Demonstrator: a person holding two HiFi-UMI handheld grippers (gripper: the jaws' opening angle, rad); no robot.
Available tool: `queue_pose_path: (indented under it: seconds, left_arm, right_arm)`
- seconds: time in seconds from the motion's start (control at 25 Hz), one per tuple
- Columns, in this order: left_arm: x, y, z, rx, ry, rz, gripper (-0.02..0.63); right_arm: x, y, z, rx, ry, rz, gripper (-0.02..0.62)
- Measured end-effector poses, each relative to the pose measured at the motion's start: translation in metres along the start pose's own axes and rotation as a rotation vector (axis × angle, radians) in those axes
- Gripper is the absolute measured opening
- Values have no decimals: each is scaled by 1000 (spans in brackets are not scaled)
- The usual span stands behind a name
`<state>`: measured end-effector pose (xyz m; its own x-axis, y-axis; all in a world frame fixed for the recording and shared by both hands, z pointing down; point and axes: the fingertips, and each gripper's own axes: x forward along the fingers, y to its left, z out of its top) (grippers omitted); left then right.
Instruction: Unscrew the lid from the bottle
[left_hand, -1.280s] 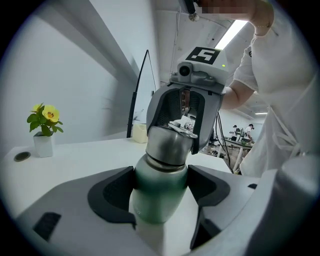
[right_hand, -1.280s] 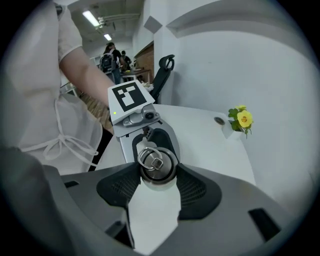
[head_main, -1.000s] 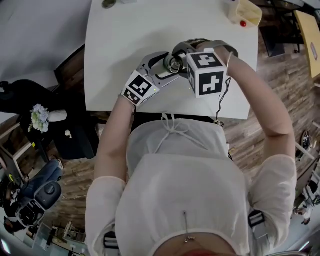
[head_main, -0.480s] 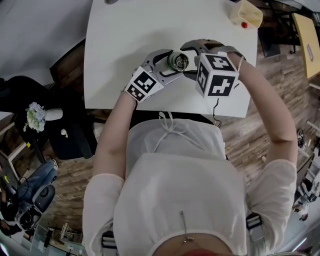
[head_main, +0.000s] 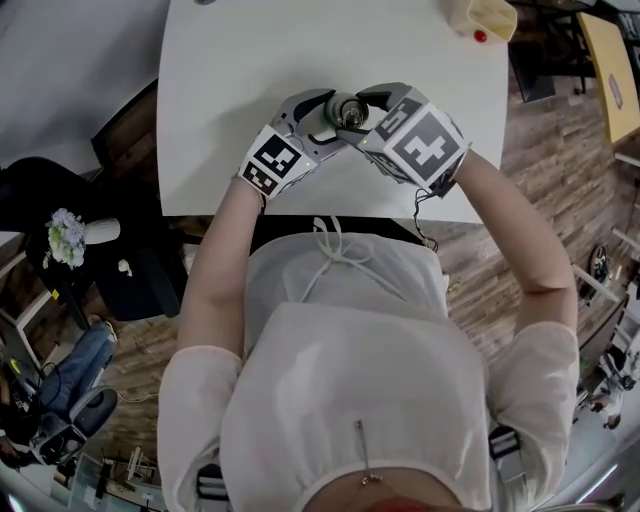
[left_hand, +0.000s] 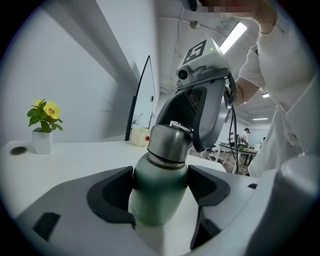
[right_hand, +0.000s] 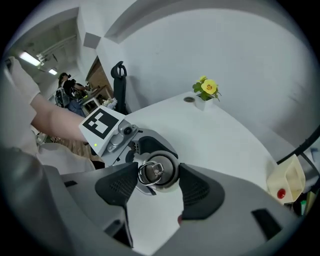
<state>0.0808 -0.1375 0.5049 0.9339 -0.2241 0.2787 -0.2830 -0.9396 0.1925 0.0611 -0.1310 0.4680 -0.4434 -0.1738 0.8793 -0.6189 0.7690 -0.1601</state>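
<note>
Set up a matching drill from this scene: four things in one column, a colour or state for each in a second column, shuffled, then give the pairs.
Things
1. bottle
2. lid
3. flower
4. left gripper

Colour or state
A. yellow
B. shut on the bottle's body
C. dark green
D. silver metal

Pairs: 1-C; 2-D; 3-A; 4-B

Overhead, two close-ups, all on bottle (head_main: 345, 110)
</note>
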Motion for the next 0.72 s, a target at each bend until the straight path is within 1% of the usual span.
queue_pose_path:
  seconds: [0.2, 0.32, 0.52, 0.72]
  left_arm:
    - [0, 0, 0, -1, -4, 0, 357]
    - [-2, 1, 0, -4, -7, 4, 357]
    - [-1, 0, -3, -2, 2, -1, 357]
    - [-1, 2, -4, 4, 4, -8, 359]
  right_arm:
    - [1, -1, 0, 9, 43, -10, 267]
    - [3, 0, 0, -36, 67, -4, 267]
    - [2, 6, -2, -222, 131, 53, 265]
    - [3, 8, -4, -489, 203, 108, 264]
